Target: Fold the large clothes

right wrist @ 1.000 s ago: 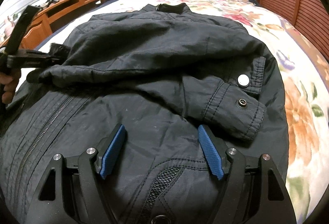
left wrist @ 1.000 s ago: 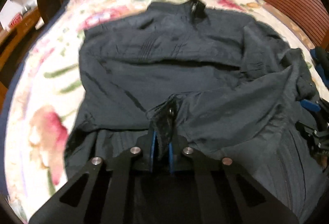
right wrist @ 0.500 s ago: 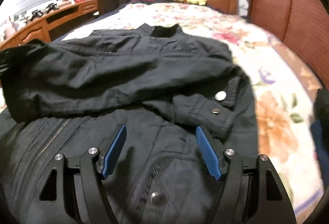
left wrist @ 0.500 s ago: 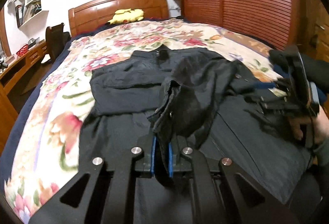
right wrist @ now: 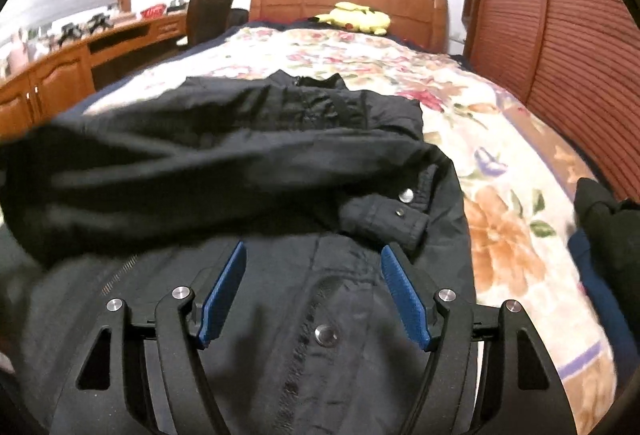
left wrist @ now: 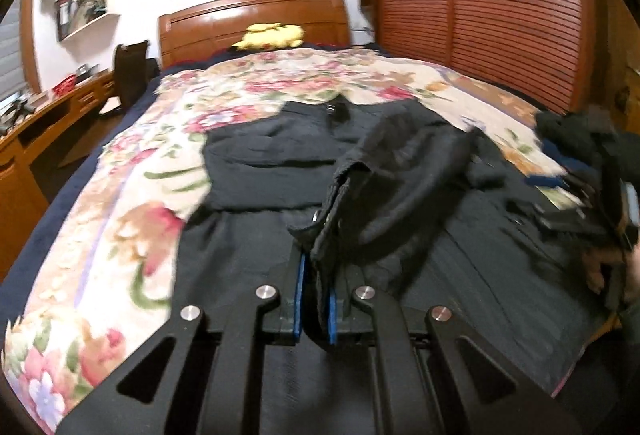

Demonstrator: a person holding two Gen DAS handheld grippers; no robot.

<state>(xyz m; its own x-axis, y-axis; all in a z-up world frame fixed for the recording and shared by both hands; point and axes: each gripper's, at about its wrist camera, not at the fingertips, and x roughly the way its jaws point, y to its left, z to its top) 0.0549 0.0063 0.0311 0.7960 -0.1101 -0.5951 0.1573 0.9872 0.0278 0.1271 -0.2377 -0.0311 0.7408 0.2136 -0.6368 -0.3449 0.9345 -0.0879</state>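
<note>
A large black jacket [left wrist: 264, 163] lies spread on the flowered bed, collar toward the headboard. My left gripper [left wrist: 316, 267] is shut on the cuff of one sleeve [left wrist: 400, 175], which hangs lifted above the jacket's body and drapes to the right. In the right wrist view the same jacket [right wrist: 340, 315] fills the foreground, with that lifted sleeve [right wrist: 200, 163] stretched across it and the other sleeve's snap cuff [right wrist: 384, 215] lying folded on the chest. My right gripper [right wrist: 314, 267] hovers open above the zipper front, nothing between its blue pads [right wrist: 404, 295].
The flowered bedspread [left wrist: 120, 203] lies bare left of the jacket and to its right [right wrist: 512, 235]. A yellow plush toy [right wrist: 356, 17] sits by the wooden headboard [left wrist: 256, 15]. A wooden desk [right wrist: 80, 55] and chair [left wrist: 128, 71] stand left; a slatted wooden wall [left wrist: 480, 15] right. Dark clothes [right wrist: 608, 227] lie at the right edge.
My left gripper has lifted the sleeve cuff up off the jacket and pulled it back, tilting to show the room. The right gripper has risen and drawn back a little, still open.
</note>
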